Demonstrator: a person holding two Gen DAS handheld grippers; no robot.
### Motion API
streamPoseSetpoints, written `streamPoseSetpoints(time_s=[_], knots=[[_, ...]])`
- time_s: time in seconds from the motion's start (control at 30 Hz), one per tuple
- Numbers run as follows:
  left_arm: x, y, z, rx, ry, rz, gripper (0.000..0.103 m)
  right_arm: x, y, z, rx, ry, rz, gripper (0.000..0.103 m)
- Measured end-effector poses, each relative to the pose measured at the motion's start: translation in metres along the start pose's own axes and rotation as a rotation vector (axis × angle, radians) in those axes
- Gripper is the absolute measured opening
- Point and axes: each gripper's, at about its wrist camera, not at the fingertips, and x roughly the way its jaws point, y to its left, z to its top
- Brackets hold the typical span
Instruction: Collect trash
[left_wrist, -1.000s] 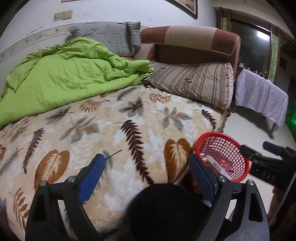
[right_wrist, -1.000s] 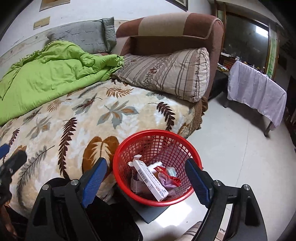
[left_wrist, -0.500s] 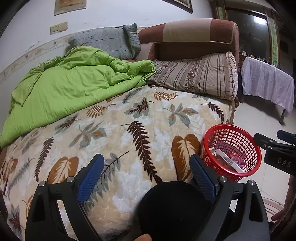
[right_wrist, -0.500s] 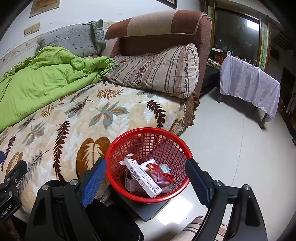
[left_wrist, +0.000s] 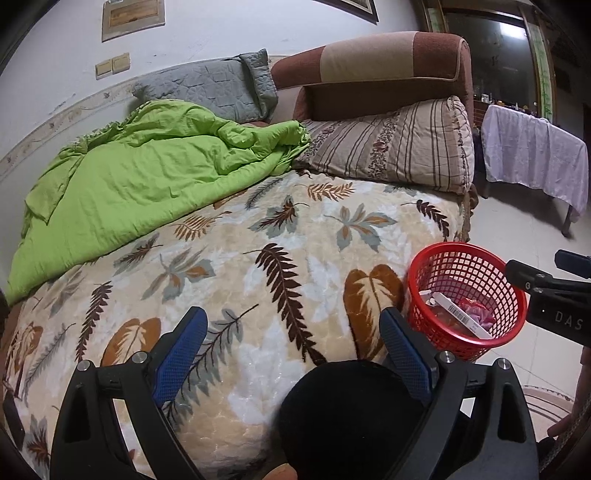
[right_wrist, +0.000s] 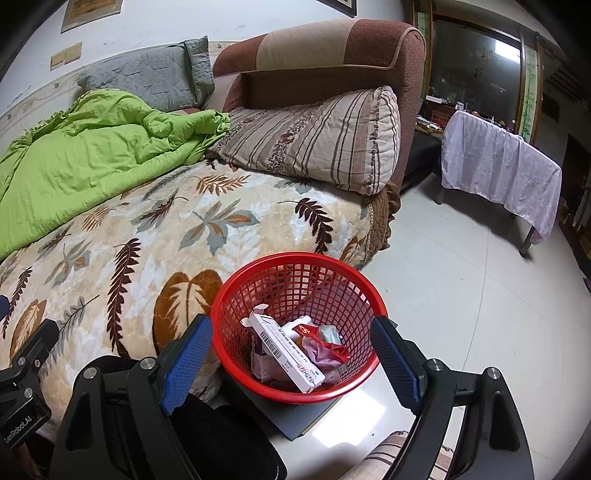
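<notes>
A red mesh basket (right_wrist: 295, 280) stands on the floor beside the bed. It holds trash: a long white box (right_wrist: 286, 352), a red wrapper (right_wrist: 332, 345) and other small packets. The basket also shows in the left wrist view (left_wrist: 465, 266). My right gripper (right_wrist: 291, 354) is open and empty, held above and just in front of the basket. My left gripper (left_wrist: 293, 349) is open and empty over the leaf-pattern blanket (left_wrist: 258, 258) near the bed's front edge. No loose trash shows on the bed.
A green quilt (left_wrist: 147, 177), a grey pillow (left_wrist: 214, 88) and a striped pillow (left_wrist: 399, 144) lie at the bed's far side below a brown headboard (left_wrist: 369, 62). A cloth-covered table (right_wrist: 498, 173) stands on the tiled floor to the right. A dark flat board (right_wrist: 295, 417) lies under the basket.
Both grippers have pulled back and risen a little, so the bed and basket look farther away. Both stay open and empty. The trash in the basket has not moved.
</notes>
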Motion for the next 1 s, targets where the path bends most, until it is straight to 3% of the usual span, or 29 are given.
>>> streamPoseSetpoints(time_s=[0.2, 0.5, 1.0], knots=[[-0.0028, -0.0063, -0.0008, 0.029, -0.014, 0.021, 0.093, -0.0003, 0.0024, -0.0004, -0.005, 0.005, 0.002, 0.090], [-0.0030, -0.0042, -0.0018, 0.011, -0.008, -0.049, 0.093, -0.0002, 0.0024, -0.0004, -0.004, 0.005, 0.002, 0.090], [-0.0018, -0.0018, -0.0034, -0.002, -0.004, -0.059, 0.093, 0.0003, 0.0020, -0.0006, -0.004, 0.005, 0.003, 0.090]])
